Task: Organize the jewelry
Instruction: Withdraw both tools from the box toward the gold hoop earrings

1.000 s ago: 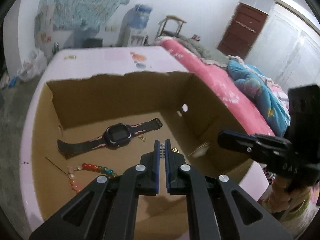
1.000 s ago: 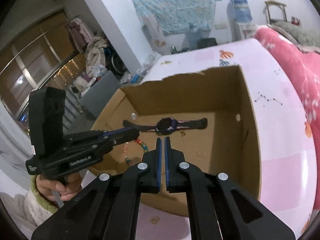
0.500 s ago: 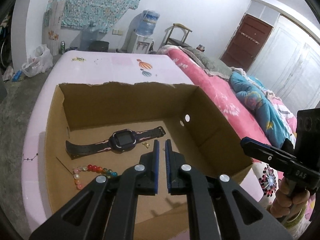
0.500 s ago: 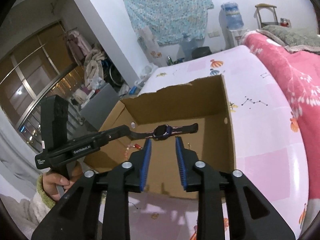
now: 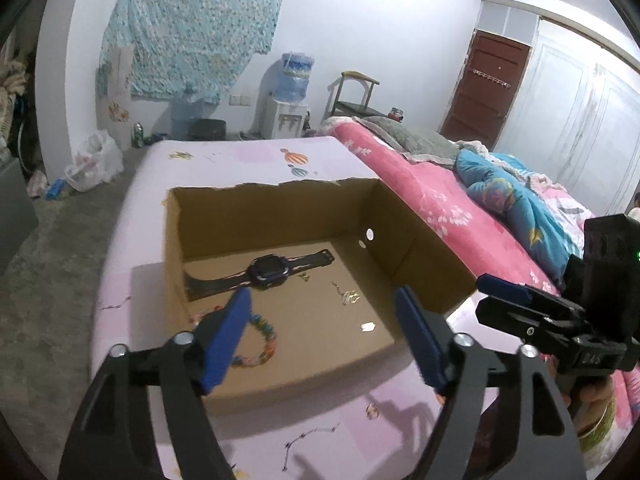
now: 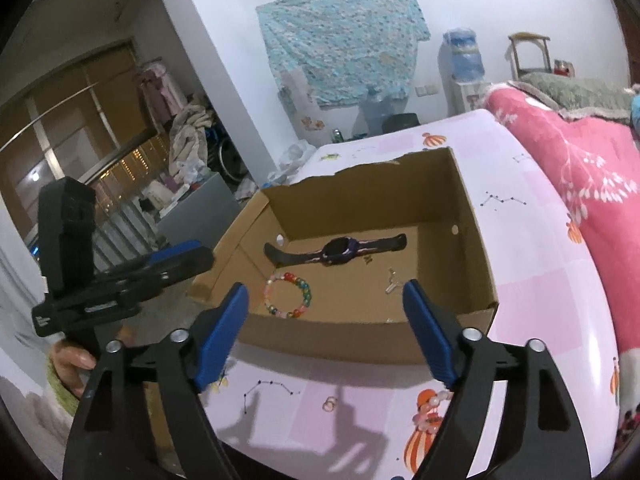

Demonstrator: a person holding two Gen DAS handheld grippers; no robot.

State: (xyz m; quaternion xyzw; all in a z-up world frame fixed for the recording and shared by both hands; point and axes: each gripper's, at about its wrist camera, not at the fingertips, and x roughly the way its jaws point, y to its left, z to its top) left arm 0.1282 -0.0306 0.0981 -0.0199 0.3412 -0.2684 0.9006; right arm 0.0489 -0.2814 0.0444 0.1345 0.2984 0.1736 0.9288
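Box (image 6: 476,240) of cardboard: watch (image 6: 338,250) and bead bracelet (image 6: 288,295) inside. Left gripper (image 5: 324,334) and right gripper (image 6: 326,330): fingers just spread wide, holding nothing.

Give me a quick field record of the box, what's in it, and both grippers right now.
container: cardboard box, open top, on pink sheet
watch: flat on the floor, near the far wall
bead bracelet: on the floor, nearer than the watch
small gold pieces: loose on the floor
left gripper: just opened, nothing between the jaws
right gripper: just opened, nothing between the jaws
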